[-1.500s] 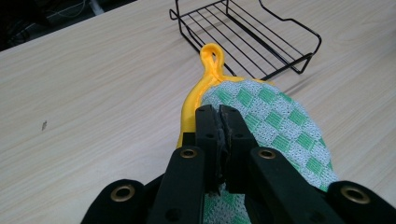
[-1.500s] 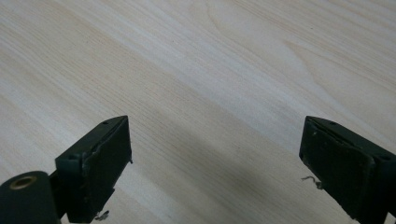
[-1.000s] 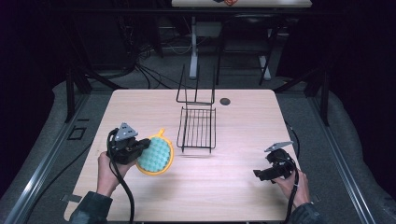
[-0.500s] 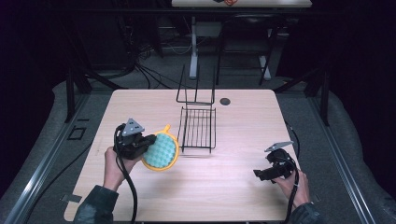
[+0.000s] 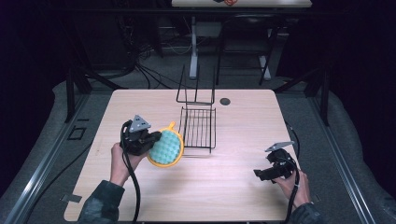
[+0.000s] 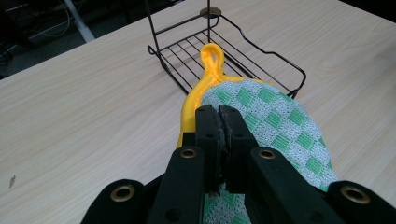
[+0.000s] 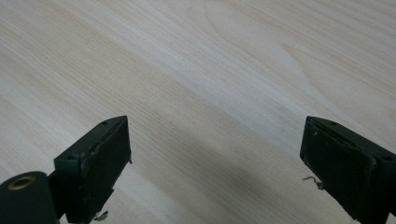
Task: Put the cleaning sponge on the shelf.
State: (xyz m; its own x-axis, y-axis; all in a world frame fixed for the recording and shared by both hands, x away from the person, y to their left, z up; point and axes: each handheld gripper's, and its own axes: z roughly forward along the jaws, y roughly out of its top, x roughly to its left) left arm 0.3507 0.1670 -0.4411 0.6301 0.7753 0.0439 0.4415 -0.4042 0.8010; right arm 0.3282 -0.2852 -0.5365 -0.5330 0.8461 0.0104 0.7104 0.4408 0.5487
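A pale wooden table (image 5: 196, 186) spreads under the high camera, a black wire rack (image 5: 198, 127) standing at its middle with an upright frame at the far end. At the near left, the left gripper (image 6: 219, 122) has its jaws pinched tight on the edge of a round green-checked potholder (image 6: 275, 126) with yellow trim, held up off the wood just beside the rack's near-left corner. The potholder's yellow loop (image 6: 211, 55) points straight ahead of the jaws toward the rack, whose long axis runs away from the person; this left hand is plainly the nearer one for any move into it. At the near right, well apart, the right gripper (image 7: 215, 161) hovers low over bare wood, jaws spread wide and holding nothing.
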